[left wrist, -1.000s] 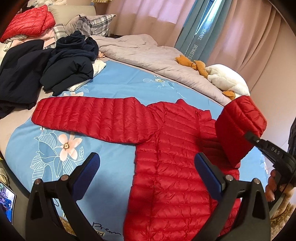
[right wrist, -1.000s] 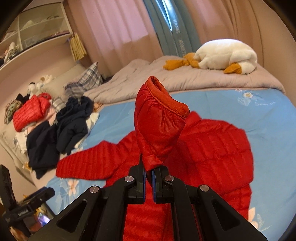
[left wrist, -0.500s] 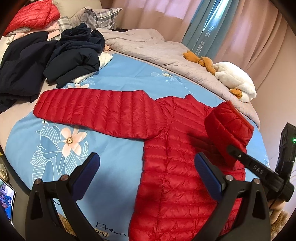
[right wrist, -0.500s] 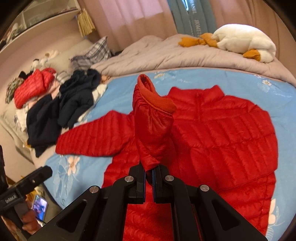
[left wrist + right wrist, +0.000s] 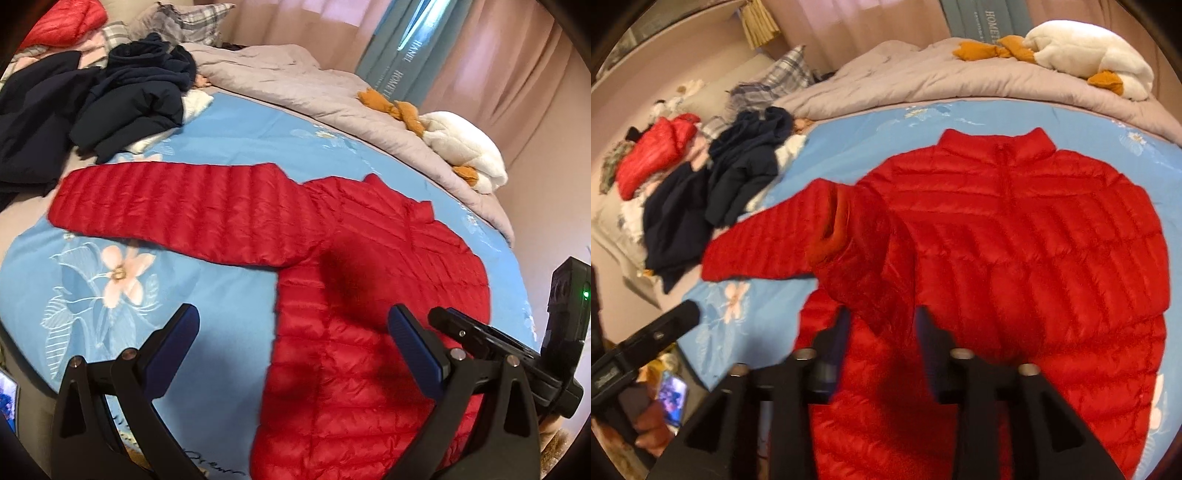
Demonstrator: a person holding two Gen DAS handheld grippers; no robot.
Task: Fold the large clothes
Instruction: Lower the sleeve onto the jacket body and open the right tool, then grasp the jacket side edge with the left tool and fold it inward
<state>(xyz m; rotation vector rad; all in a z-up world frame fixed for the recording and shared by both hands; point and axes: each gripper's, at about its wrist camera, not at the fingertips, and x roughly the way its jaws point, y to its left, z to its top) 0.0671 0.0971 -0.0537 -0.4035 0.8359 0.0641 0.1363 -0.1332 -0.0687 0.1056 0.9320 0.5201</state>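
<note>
The red down jacket (image 5: 1015,240) is spread flat, quilted, collar toward the grey duvet (image 5: 923,79). The right gripper (image 5: 882,325) has just been parted, its sleeve (image 5: 857,251) loose between; the left gripper (image 5: 291,332) is spread, empty.

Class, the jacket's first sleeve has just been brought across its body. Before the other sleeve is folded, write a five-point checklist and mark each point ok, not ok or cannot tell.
1. Right gripper has let go of the folded sleeve: its jaws have just been opening, and the sleeve lies between them, no longer pinched. Ok.
2. Folded sleeve rests on the red jacket body: ok.
3. Left gripper is open and holds nothing: ok.
4. Other sleeve lies flat and stretched out on the blue sheet: ok.
5. Dark clothes lie clear of that sleeve's cuff: cannot tell, they look very close.
</note>
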